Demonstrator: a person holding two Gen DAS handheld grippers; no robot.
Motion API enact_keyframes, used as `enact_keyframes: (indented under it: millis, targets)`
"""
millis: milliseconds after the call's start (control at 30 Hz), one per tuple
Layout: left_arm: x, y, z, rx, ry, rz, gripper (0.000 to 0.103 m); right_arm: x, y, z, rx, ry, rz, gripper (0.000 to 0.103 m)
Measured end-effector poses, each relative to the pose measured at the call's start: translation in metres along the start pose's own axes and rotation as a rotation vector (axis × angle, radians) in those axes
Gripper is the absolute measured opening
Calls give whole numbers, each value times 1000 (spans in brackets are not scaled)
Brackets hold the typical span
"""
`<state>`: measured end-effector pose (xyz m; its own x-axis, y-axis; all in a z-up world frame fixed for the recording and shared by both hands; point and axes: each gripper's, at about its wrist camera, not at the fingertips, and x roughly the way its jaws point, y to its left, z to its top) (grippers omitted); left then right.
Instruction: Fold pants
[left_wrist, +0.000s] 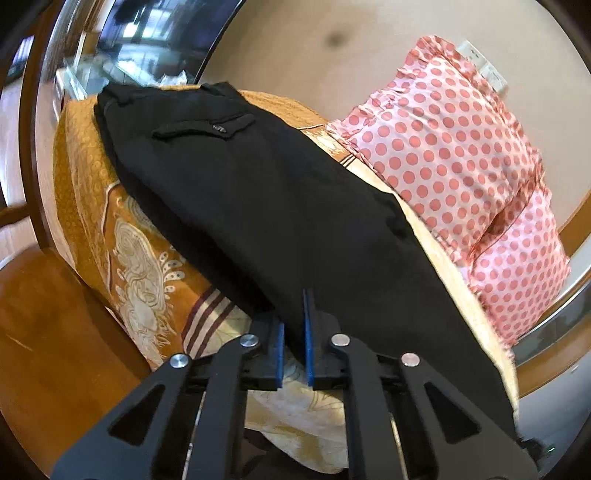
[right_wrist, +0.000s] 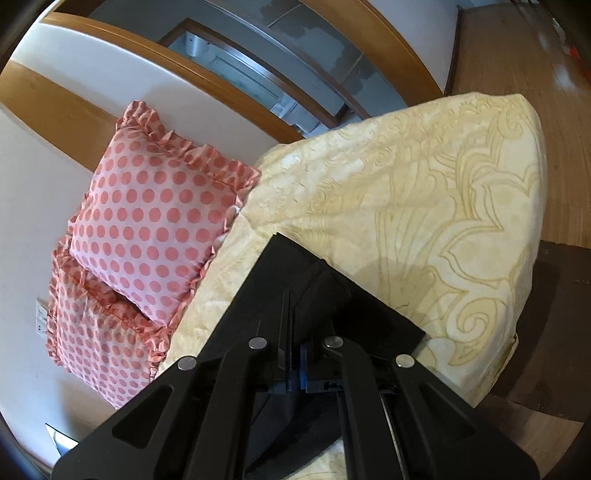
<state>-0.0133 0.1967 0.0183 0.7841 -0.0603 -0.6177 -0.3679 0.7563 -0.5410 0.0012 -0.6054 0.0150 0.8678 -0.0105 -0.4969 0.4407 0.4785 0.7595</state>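
**So both grippers had hold of the black pants**

So, nearest the left wrist camera, the left gripper (left_wrist: 294, 345) had its blue pads (left_wrist: 308, 343) pinched on the lower edge of the black pants (left_wrist: 258, 206), a strip of dark cloth sitting between the 2 fingers. Over on the right wrist view, the right gripper (right_wrist: 293, 347) was clamped tight on a folded bit of the same pants (right_wrist: 295, 291), fingers almost touching.

Further out, the pants lay stretched along the bed, flap pocket (left_wrist: 207, 127) facing up near the far end. Under them was the bedspread (left_wrist: 92, 206), orange with cream swirls on the left view, pale cream (right_wrist: 424, 192) on the right one. Beside it, 2 pink polka-dot pillows (left_wrist: 454, 147) were stacked against the white wall (left_wrist: 295, 40).
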Motion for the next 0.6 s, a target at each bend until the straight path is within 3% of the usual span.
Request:
enact_keyframes:
  millis: [200,433,600]
  targets:
    - [0,-2,5,21,3,14,18,1,1,2,-2,4,8,3]
    - [-1,-2,4,23,6,7,18,5,-3,-3,-13,9,-43,3]
    - [-3,-4,8,89,14,10,8,0,0,-6,-47,16,-81,3]
